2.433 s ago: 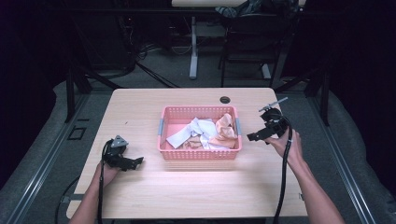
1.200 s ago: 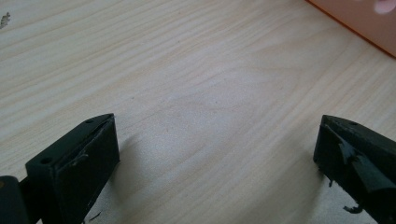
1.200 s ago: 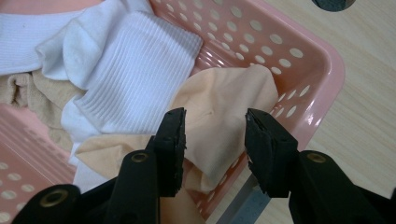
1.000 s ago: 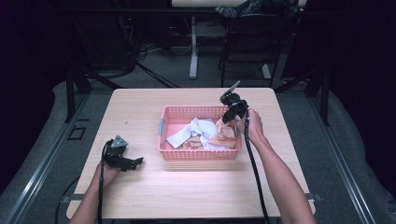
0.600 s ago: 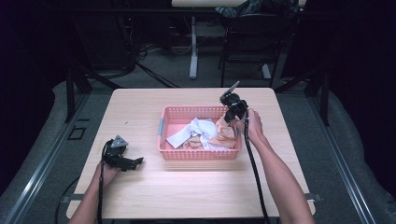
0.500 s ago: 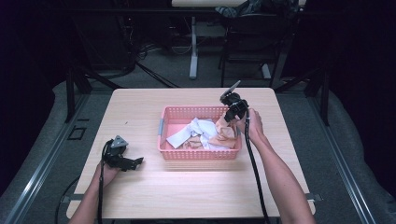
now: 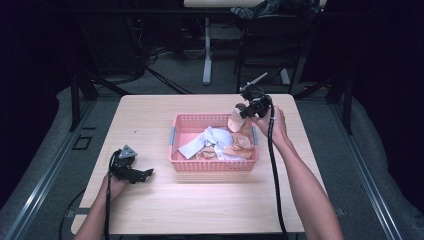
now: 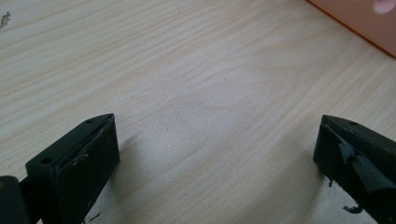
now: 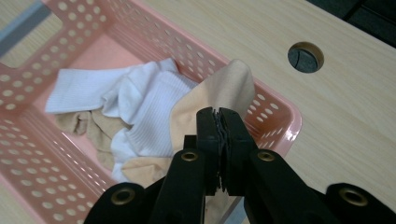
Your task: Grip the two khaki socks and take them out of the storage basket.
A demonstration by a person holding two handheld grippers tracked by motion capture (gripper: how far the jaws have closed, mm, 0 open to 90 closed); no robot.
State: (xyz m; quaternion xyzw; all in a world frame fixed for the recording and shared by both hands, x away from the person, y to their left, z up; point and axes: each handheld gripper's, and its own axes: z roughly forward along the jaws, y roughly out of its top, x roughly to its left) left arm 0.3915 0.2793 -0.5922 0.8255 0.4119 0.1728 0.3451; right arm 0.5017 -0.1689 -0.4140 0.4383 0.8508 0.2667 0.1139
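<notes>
Beige sock (image 9: 219,100), pinched between the closed jaws of the right gripper (image 9: 222,122), hangs above the far right corner of a pink basket (image 7: 215,165). The jaws have just been closing, and they now press together on a fold of the sock, whose lower part trails down into the basket. In the high view the right gripper (image 7: 248,108) is held over the basket's far right corner, with the sock (image 7: 235,121) dangling below it.

The basket sits near the middle of the wooden table (image 7: 150,120), slightly toward the right edge. Inside it lie white socks (image 9: 140,98) and more beige socks (image 9: 95,126), loosely heaped. A round hole (image 9: 306,57) in the table top is seen beyond the basket's far side.

The left gripper (image 7: 131,168) rests on the table near the left edge, toward the near side, well apart from the basket. Its jaws stand wide open with bare table between them.
</notes>
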